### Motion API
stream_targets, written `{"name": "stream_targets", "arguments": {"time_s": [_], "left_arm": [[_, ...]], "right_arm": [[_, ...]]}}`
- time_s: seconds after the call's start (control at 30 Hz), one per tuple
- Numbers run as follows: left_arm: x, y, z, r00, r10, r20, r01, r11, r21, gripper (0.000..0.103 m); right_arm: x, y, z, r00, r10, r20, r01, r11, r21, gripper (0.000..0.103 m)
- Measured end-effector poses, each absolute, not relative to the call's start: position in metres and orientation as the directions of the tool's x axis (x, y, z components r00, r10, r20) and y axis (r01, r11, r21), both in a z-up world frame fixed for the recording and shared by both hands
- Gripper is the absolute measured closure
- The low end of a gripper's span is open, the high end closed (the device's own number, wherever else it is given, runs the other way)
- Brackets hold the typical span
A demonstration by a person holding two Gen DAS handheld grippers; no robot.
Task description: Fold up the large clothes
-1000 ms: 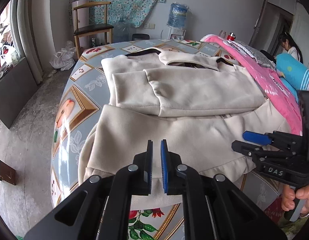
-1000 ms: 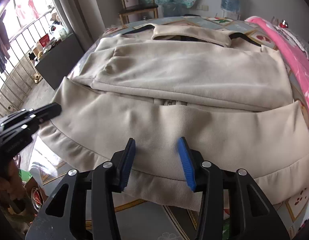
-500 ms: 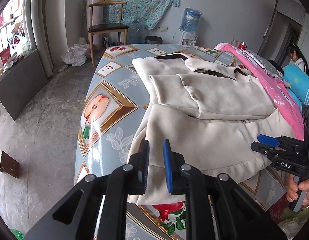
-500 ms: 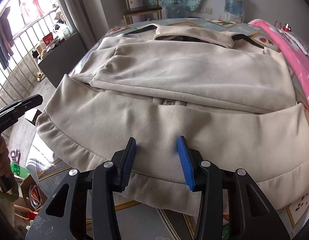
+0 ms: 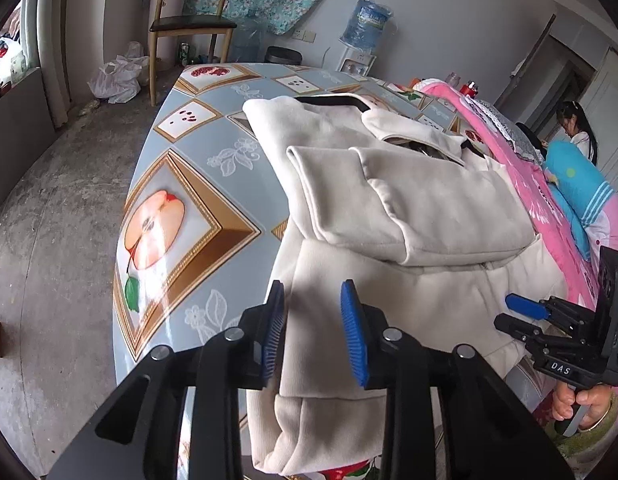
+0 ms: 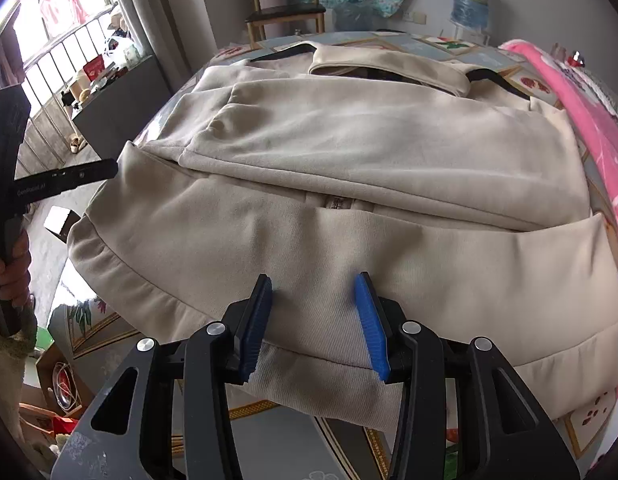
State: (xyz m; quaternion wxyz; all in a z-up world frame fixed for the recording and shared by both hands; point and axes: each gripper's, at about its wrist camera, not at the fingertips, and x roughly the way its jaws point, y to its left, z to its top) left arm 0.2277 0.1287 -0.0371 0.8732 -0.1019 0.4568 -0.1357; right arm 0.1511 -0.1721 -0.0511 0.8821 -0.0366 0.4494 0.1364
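Observation:
A cream jacket lies on the table with its collar far, its hem near, and both sleeves folded across the chest. My left gripper hovers over the hem's left corner, which hangs off the table edge. Its jaws are opening; cloth shows in the gap, but the pads do not press on it. My right gripper stands open over the middle of the hem of the jacket, with flat cloth showing between the blue pads. Each gripper shows from the side in the other's view, the right gripper and the left gripper.
The table wears a blue cloth with fruit pictures. A pink blanket runs along its right side, with a seated person beyond. A wooden chair, plastic bags and a water dispenser stand on the far floor.
The left gripper has slid left along the hem to the jacket's left corner, and its jaws have gone from shut to apart. The right gripper has kept still.

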Motion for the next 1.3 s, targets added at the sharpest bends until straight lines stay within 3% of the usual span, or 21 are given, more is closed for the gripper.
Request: {"name": "stream_targets", "arguments": {"time_s": [0.1, 0.17, 0.33, 0.43, 0.57, 0.7, 1.0, 1.3], "left_arm": [[0.238, 0.130, -0.034, 0.555, -0.365, -0.747, 0.171, 0.929, -0.327, 0.060], [0.248, 0.127, -0.039, 0.533, -0.401, -0.745, 0.204, 0.916, -0.346, 0.059], [0.261, 0.123, -0.051, 0.491, -0.422, -0.762, 0.249, 0.906, -0.342, 0.059], [0.249, 0.120, -0.040, 0.525, -0.420, -0.740, 0.288, 0.906, -0.310, 0.065], [0.226, 0.104, -0.026, 0.538, -0.437, -0.721, 0.388, 0.887, -0.248, 0.065], [0.218, 0.098, -0.027, 0.495, -0.492, -0.716, 0.441, 0.853, -0.281, 0.065], [0.236, 0.097, -0.042, 0.446, -0.458, -0.769, 0.464, 0.853, -0.240, 0.065], [0.256, 0.105, -0.060, 0.346, -0.502, -0.793, 0.471, 0.824, -0.315, 0.065]], "right_arm": [[0.151, -0.172, -0.051, 0.559, 0.206, -0.803, -0.272, 0.961, 0.057, 0.062], [0.151, -0.172, -0.051, 0.560, 0.204, -0.803, -0.272, 0.961, 0.055, 0.062], [0.150, -0.171, -0.052, 0.561, 0.200, -0.803, -0.270, 0.961, 0.051, 0.062], [0.151, -0.171, -0.052, 0.561, 0.199, -0.804, -0.271, 0.961, 0.048, 0.062], [0.150, -0.171, -0.052, 0.562, 0.195, -0.804, -0.273, 0.961, 0.043, 0.062], [0.150, -0.169, -0.052, 0.563, 0.193, -0.804, -0.269, 0.962, 0.044, 0.062], [0.150, -0.170, -0.052, 0.563, 0.193, -0.803, -0.271, 0.962, 0.041, 0.062], [0.150, -0.171, -0.051, 0.565, 0.192, -0.802, -0.272, 0.962, 0.039, 0.062]]}}
